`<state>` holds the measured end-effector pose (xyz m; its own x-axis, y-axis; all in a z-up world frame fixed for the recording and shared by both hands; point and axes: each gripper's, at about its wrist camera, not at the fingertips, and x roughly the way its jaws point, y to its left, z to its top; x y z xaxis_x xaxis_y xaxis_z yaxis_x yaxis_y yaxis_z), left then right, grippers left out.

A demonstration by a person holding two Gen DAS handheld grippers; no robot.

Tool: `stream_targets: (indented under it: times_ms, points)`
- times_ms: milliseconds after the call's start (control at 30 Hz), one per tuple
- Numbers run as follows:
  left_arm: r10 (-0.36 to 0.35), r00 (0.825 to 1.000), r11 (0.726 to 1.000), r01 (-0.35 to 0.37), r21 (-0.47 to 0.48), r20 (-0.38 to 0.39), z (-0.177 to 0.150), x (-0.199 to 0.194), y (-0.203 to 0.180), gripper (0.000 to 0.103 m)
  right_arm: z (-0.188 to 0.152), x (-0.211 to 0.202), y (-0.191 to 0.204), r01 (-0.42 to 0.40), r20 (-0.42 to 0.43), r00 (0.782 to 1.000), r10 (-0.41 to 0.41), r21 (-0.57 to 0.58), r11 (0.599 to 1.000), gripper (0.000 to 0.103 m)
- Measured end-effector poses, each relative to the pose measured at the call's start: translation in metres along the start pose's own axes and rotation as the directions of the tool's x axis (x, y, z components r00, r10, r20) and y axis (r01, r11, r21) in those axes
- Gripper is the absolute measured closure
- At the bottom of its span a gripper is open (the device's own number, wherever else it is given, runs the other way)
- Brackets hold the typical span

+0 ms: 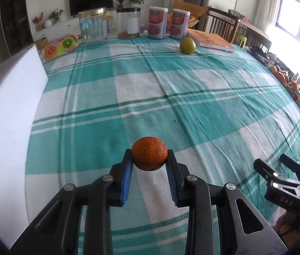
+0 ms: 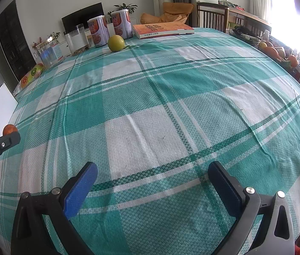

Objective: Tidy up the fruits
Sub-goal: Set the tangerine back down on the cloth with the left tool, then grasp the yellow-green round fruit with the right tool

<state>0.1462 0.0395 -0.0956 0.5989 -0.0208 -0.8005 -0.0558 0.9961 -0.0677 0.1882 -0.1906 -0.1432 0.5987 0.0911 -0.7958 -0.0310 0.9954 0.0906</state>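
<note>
The left gripper (image 1: 149,156) pinches a small round pitted orange (image 1: 149,153) at its fingertips; such shallow purchase could let it slip out onto the checked tablecloth (image 1: 171,106) beneath. The right gripper (image 2: 153,182) gapes wide, holding nothing

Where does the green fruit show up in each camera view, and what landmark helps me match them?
Left wrist view: green fruit far on the tablecloth, upper right of centre, beside the orange book.
Right wrist view: green fruit far, upper left of centre, in front of the two canisters.
Shared landmark: the orange book.
</note>
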Motion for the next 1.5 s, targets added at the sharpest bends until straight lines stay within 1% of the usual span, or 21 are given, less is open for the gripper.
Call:
stream_targets:
  times_ms: [67,133,167,200,233,267,300,367,400,433,533,600,1233,1267,1333,1367,1433,1500]
  points:
    - [0.008,1.000,1.000,-0.008,0.010,-0.004,-0.012,0.003,0.002,0.071,0.000,0.000,0.000,0.001,0.000,1.000,-0.001,-0.001,1.000,0.000]
    - [0.008,1.000,1.000,-0.008,0.003,-0.029,-0.021,0.013,0.006,0.069,0.000,0.000,0.000,0.002,-0.001,1.000,-0.002,-0.002,1.000,0.000]
    - [0.002,1.000,1.000,-0.002,-0.001,0.002,-0.023,0.013,0.007,0.069,0.000,0.001,0.000,0.002,-0.001,1.000,-0.002,-0.001,1.000,0.000]
    - [0.017,1.000,1.000,-0.017,0.003,0.019,-0.024,0.013,0.007,0.062,0.000,0.000,0.000,0.001,0.000,1.000,-0.001,-0.001,1.000,0.000]
    - [0.041,0.999,0.999,-0.041,0.008,0.020,-0.024,0.015,0.007,0.042,0.000,0.000,0.000,0.001,0.000,1.000,-0.001,0.000,1.000,0.000]
    - [0.055,0.998,0.998,-0.055,0.007,0.019,-0.025,0.017,0.008,0.031,0.000,0.000,0.000,-0.001,0.000,1.000,0.001,0.001,1.000,0.000]
    - [0.067,0.997,0.998,-0.067,0.000,0.022,-0.025,0.019,0.010,0.017,0.000,0.001,0.000,-0.001,0.000,1.000,0.001,0.001,1.000,0.000]
    - [0.077,0.997,0.997,-0.077,-0.008,0.016,-0.026,0.022,0.013,0.016,0.000,0.000,0.000,0.000,0.000,1.000,0.000,0.000,1.000,0.000]
    - [0.072,0.997,0.997,-0.071,-0.015,0.020,-0.026,0.022,0.015,0.015,0.000,0.000,0.000,0.000,0.000,1.000,0.000,0.000,1.000,0.000]
    - [0.074,0.997,0.997,-0.074,-0.019,0.014,-0.025,0.023,0.016,0.012,0.000,0.000,0.000,0.000,0.000,1.000,0.000,0.000,1.000,0.000]
    - [0.089,0.996,0.996,-0.088,-0.022,0.008,-0.025,0.024,0.015,0.007,0.000,0.000,0.000,0.000,0.000,1.000,0.000,0.000,1.000,0.000]
    - [0.092,0.996,0.995,-0.092,-0.026,0.007,-0.025,0.025,0.016,0.006,0.000,0.000,0.000,0.000,0.000,1.000,0.000,0.000,1.000,0.000]
    - [0.097,0.995,0.995,-0.097,-0.028,0.007,-0.026,0.024,0.017,0.005,-0.001,0.002,0.001,0.012,-0.007,1.000,-0.012,-0.011,1.000,0.000]
    - [0.097,0.995,0.995,-0.097,-0.028,0.007,-0.026,0.024,0.017,0.005,-0.001,0.003,0.001,0.018,-0.011,1.000,-0.019,-0.016,1.000,0.000]
    - [0.097,0.995,0.995,-0.097,-0.028,0.007,-0.026,0.024,0.017,0.005,0.001,0.006,0.007,0.045,-0.040,0.998,-0.048,-0.062,0.997,0.000]
    - [0.097,0.995,0.995,-0.097,-0.028,0.007,-0.026,0.024,0.017,0.005,0.005,0.008,0.009,0.035,-0.056,0.998,-0.039,-0.083,0.996,0.000]
    - [0.097,0.995,0.995,-0.097,-0.028,0.007,-0.026,0.024,0.016,0.005,0.022,0.012,0.009,-0.035,-0.037,0.999,0.032,-0.085,0.996,0.000]
    - [0.098,0.995,0.995,-0.097,-0.028,0.007,-0.026,0.024,0.017,0.005,0.052,0.022,0.015,-0.046,-0.011,0.999,0.045,-0.108,0.993,0.000]
